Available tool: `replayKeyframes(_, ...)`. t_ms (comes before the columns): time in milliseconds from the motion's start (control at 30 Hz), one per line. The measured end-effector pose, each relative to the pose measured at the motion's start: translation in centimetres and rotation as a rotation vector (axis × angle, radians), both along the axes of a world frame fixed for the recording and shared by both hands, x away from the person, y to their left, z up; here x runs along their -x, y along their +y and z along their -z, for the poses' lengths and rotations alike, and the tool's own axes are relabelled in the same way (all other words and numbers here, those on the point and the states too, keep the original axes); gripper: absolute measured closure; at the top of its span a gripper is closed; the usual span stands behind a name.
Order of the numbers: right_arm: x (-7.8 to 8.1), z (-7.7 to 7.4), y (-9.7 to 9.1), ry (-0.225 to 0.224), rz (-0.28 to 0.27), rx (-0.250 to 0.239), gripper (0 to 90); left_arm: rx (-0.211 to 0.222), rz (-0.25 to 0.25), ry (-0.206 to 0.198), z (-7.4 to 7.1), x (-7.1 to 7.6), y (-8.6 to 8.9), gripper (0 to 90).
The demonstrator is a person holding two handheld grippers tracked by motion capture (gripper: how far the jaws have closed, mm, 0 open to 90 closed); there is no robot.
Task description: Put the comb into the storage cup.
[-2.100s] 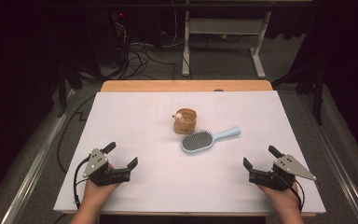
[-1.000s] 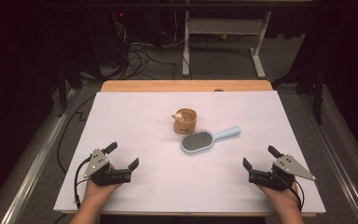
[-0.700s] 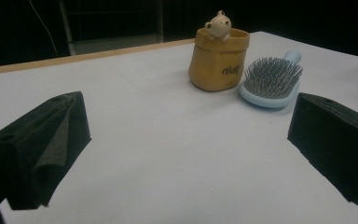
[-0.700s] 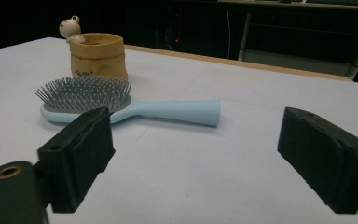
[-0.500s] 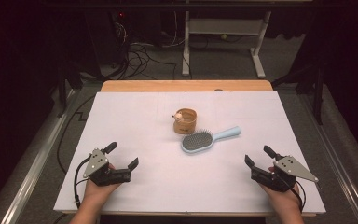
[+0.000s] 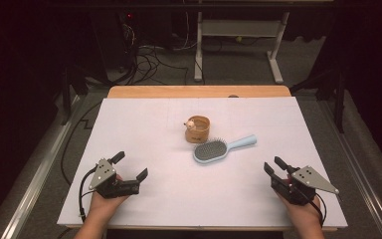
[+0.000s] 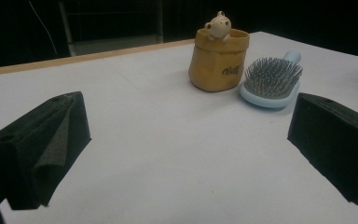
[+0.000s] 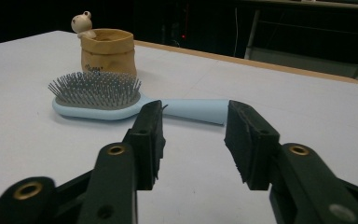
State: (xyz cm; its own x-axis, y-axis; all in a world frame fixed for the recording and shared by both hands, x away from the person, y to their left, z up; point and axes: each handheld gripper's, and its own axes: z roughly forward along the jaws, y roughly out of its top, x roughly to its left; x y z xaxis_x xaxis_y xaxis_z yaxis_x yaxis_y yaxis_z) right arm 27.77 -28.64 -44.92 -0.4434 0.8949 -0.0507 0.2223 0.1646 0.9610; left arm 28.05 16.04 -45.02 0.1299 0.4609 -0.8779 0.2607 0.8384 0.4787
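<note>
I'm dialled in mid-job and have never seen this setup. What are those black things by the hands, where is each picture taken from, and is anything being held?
No robot here: a person holds a hand tool with a two-jaw claw in each hand. The top picture looks down on the table from above the person's side. The left claw stands wide open; the right claw has just been closing its jaws, with nothing between them. The other two pictures come from cameras riding on each claw, looking along its black jaws. On the white tabletop lie a light blue hairbrush, bristles up, and just behind it a small tan pot with a little bear figure at its rim. Nothing is held.
</note>
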Motion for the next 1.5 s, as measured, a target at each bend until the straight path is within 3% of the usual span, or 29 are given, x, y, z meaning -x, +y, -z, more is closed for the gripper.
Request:
replayKeyframes(567, 0.1, -0.3, 0.2, 0.018, -0.003, 0.006, 90.0, -0.003, -0.001, -0.002, 0.0, 0.0, 0.0, 0.0)
replayKeyframes(733, -0.3, -0.4, 0.6, 0.044, -0.015, -0.003, 90.0, 0.008, -0.001, 0.012, 0.0, 0.1, -0.2, 0.0)
replayKeyframes(833, -1.6, -0.6, 1.8, 0.073, -0.029, 0.014, 90.0, -0.003, 0.007, 0.012, 0.2, 0.1, -0.3, 0.0)
replayKeyframes(933, -3.8, -0.9, 3.2, 0.117, -0.027, 0.042, 90.0, -0.005, 0.008, 0.005, 0.2, 0.1, -0.3, 0.0)
replayKeyframes(967, -5.6, -0.8, 4.2, 0.160, -0.024, 0.072, 90.0, 0.000, 0.010, 0.011, 0.2, 0.2, -0.3, 0.0)
replayKeyframes(1033, -6.3, -0.8, 4.6, 0.172, -0.019, 0.084, 90.0, 0.007, 0.003, 0.017, 0.1, 0.1, -0.3, 0.0)
replayKeyframes(1200, -11.4, -0.1, 7.4, 0.244, -0.002, 0.165, 90.0, 0.010, 0.003, 0.017, 0.2, 0.0, -0.2, 0.0)
replayKeyframes(1400, -13.9, 0.0, 9.4, 0.262, 0.005, 0.231, 90.0, 0.018, 0.007, 0.022, 0.1, 0.1, -0.2, 0.0)
replayKeyframes(1500, -15.2, 0.4, 10.8, 0.305, -0.002, 0.275, 90.0, 0.012, 0.010, 0.017, 0.1, 0.1, -0.2, 0.0)
